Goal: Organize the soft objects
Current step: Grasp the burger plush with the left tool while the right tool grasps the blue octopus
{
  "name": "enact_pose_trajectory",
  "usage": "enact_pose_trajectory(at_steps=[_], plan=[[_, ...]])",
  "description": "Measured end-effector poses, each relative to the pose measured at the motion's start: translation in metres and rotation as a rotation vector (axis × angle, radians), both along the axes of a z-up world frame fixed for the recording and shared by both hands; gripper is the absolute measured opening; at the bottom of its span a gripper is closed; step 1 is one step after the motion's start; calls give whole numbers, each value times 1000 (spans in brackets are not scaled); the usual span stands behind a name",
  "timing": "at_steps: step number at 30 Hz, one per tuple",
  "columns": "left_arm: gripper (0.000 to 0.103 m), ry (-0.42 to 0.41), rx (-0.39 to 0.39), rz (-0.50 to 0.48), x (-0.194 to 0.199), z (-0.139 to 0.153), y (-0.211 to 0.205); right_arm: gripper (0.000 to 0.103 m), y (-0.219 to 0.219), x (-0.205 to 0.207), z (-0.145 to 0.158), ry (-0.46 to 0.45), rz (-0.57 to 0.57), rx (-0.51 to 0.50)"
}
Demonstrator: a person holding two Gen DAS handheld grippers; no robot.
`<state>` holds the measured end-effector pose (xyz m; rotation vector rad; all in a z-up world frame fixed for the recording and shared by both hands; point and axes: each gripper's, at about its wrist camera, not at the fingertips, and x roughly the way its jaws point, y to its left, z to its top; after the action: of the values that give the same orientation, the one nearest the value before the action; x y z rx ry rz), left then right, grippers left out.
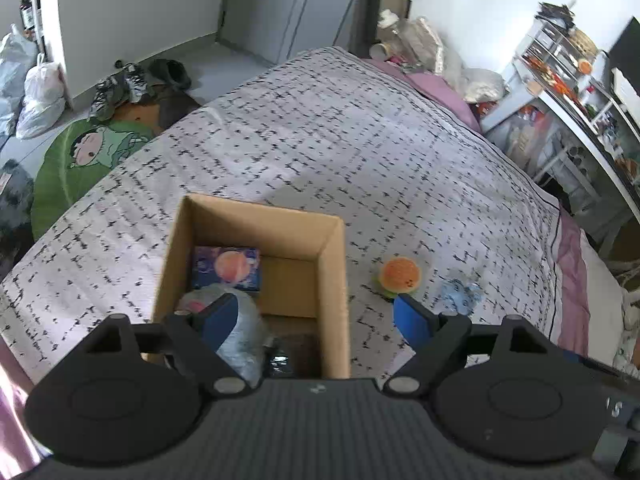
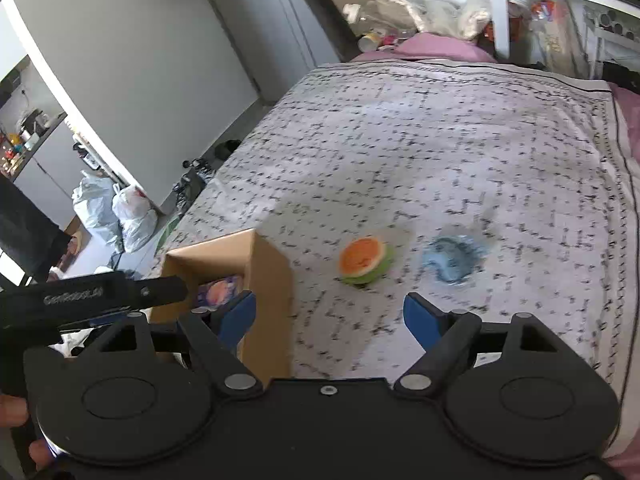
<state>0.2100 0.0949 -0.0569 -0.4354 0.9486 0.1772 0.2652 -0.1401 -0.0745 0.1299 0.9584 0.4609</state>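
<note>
Both claws, left claw (image 1: pixel 310 316) and right claw (image 2: pixel 330 314), gape wide, empty. Brown cardboard box (image 1: pixel 334 280) sits near left; round orange-and-green plush (image 2: pixel 365 261) and crumpled blue plush (image 2: pixel 456 258) lie beyond, risking box snags.

Each tool was matte black plastic. The left tool (image 1: pixel 316 316) carried two blue-padded fingers (image 1: pixel 218 318) on angled black links, pinned by round silver rivets above a ribbed dark body flanked by two round black housings. The right tool (image 2: pixel 330 316) had the same build, with blue pads (image 2: pixel 418 320), silver pivots and a small screw at the centre of its smooth black body. White lettering, too blurred to read, marked the left tool's side.
</note>
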Motion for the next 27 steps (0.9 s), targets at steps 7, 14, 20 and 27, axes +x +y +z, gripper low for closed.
enact_pose_trajectory(at_steps=[7, 14, 20, 27], plan=[[84, -13, 27, -37, 13, 3, -29, 85, -34, 18, -2, 10, -39, 20], [84, -18, 24, -61, 30, 0, -57, 93, -54, 37, -22, 1, -83, 53], [84, -9, 28, -95, 51, -10, -79, 93, -67, 49, -51, 13, -135, 73], [84, 10, 39, -109, 75, -28, -96, 93, -73, 63, -67, 33, -150, 35]])
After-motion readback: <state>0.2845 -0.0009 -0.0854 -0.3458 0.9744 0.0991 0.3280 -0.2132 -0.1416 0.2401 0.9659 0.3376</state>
